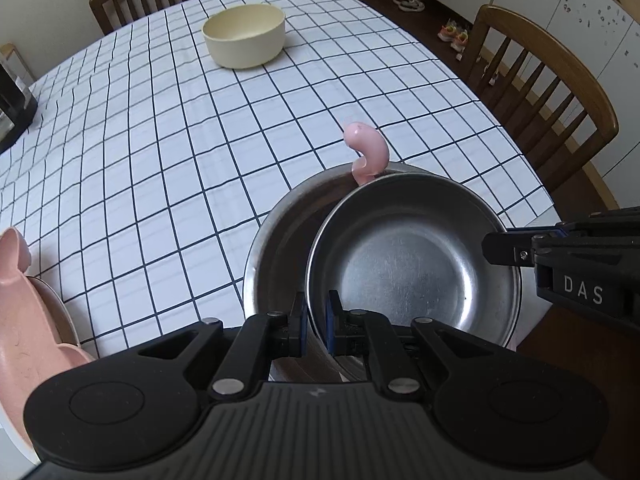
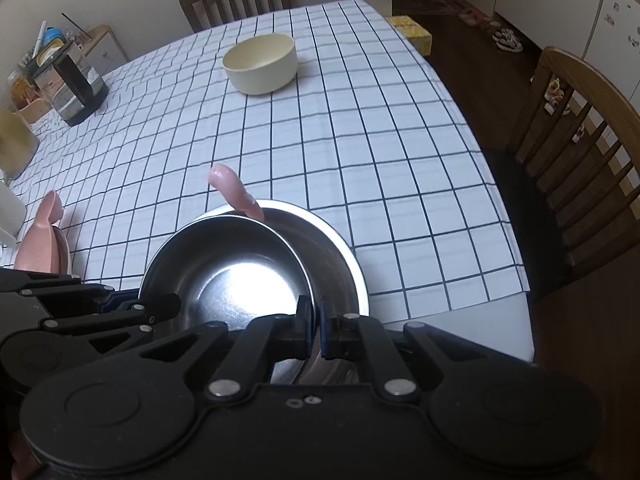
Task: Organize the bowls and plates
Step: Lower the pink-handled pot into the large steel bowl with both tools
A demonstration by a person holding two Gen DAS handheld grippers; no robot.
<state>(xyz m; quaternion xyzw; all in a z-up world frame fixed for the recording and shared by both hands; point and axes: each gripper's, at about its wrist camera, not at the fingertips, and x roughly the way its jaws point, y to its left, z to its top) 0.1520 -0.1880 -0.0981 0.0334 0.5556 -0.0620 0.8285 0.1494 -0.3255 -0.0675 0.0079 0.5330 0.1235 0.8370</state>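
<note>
While both the left gripper (image 1: 317, 322) and right gripper (image 2: 316, 326) pinch opposite rims of the smaller steel bowl (image 1: 416, 264), it hangs tilted just above the larger steel bowl (image 1: 280, 240), directly beneath the jaws.

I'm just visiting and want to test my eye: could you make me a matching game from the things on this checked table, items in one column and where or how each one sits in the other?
Things:
1. round cream bowl
2. smaller shiny steel bowl
3. larger steel bowl
4. pink plate

States:
A. underneath, partly covered
B. alone, far across the table
C. gripped at its rim by both pairs of fingers
D. at the table's left edge

Pairs: 1-B, 2-C, 3-A, 4-D
</note>
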